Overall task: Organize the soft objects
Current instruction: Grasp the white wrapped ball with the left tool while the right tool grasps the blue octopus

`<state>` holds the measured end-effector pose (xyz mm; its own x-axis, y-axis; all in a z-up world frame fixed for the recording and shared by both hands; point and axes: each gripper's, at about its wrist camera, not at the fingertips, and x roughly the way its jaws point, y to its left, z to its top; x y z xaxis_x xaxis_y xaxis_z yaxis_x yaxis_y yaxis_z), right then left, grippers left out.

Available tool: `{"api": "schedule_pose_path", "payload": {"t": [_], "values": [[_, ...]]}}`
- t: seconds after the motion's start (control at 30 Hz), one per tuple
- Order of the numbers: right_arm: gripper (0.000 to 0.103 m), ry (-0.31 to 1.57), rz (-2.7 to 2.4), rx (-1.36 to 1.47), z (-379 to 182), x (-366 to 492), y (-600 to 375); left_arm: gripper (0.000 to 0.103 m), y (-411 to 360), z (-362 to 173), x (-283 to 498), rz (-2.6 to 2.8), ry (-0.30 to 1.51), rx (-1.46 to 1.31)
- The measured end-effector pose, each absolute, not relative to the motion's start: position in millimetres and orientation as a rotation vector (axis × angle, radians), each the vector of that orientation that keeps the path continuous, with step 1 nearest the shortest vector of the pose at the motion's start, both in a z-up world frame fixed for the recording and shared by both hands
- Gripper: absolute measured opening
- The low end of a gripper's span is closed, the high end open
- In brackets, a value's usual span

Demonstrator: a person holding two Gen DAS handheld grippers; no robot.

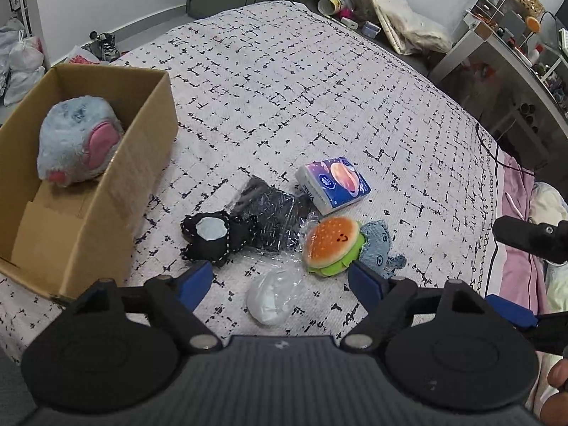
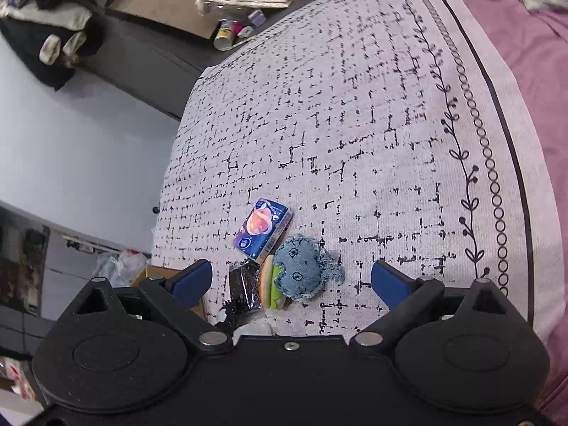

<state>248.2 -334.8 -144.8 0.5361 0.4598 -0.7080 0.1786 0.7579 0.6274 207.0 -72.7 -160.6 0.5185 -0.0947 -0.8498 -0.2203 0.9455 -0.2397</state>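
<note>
A cardboard box (image 1: 145,149) sits on the bed at the left, with a fluffy blue and pink plush (image 1: 78,138) inside. On the bedspread lie a black plush with a white patch (image 1: 213,238), a clear-wrapped black pack (image 1: 269,213), a tissue pack (image 1: 333,184), a burger plush (image 1: 332,245), a denim whale (image 1: 381,248) and a white item in clear wrap (image 1: 269,298). My left gripper (image 1: 280,284) is open and empty above the wrapped white item. My right gripper (image 2: 293,282) is open and empty above the denim whale (image 2: 301,269), burger (image 2: 271,287) and tissue pack (image 2: 262,229).
The right gripper's body (image 1: 532,238) shows at the right edge of the left wrist view. A pink blanket (image 2: 532,71) covers the bed's right side. Clutter, bags and a desk (image 1: 497,46) stand on the floor beyond the bed's edges.
</note>
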Motion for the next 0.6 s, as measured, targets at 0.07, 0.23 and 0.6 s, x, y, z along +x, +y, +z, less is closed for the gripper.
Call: {"api": "schedule_pose_path", "payload": {"t": [0.07,0.23,0.6], "values": [[0.094,1.020,0.178,0.727,-148,251,-335,0.082,-73,-162,209,0.077,1.030,-0.333],[0.089,1.053,0.158,0.747,-158,260,-336,0.076,-73,-174,216,0.082,1.056,-0.353],[0.078,1.148,0.179,0.719,-187,281,-308,0.044,-69,-211,228,0.083,1.154,-0.403]]}}
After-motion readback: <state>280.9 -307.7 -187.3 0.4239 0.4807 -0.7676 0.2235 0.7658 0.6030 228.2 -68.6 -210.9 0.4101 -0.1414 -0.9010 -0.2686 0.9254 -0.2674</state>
